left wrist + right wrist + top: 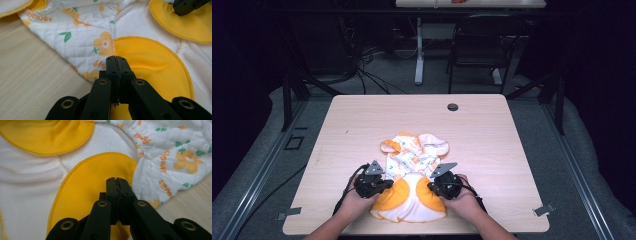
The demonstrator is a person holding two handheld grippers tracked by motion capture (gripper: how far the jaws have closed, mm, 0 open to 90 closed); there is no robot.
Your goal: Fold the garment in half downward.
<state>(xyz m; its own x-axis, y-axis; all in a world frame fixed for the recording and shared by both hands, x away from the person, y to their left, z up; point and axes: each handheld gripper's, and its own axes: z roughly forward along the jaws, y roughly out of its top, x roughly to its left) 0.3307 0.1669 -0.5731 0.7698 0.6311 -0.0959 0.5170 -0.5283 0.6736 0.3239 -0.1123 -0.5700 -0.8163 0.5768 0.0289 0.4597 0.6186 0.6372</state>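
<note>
A small quilted baby garment (412,170), white with orange flowers and yellow patches, lies flat on the wooden table (362,125), near the front edge. My left gripper (384,186) rests at its lower left with the jaws shut. In the left gripper view its tips (115,58) lie over a yellow patch (150,62), beside the quilted flower print (82,40). My right gripper (432,186) rests at the lower right, also shut. In the right gripper view its tips (116,179) sit over another yellow patch (87,185). I cannot tell whether either pinches cloth.
A round cable hole (452,106) sits near the table's far edge. Behind the table stand a black chair (482,45) and a white desk leg (419,50), with cables on the floor. The right gripper's black tip (187,6) shows at the left gripper view's top right.
</note>
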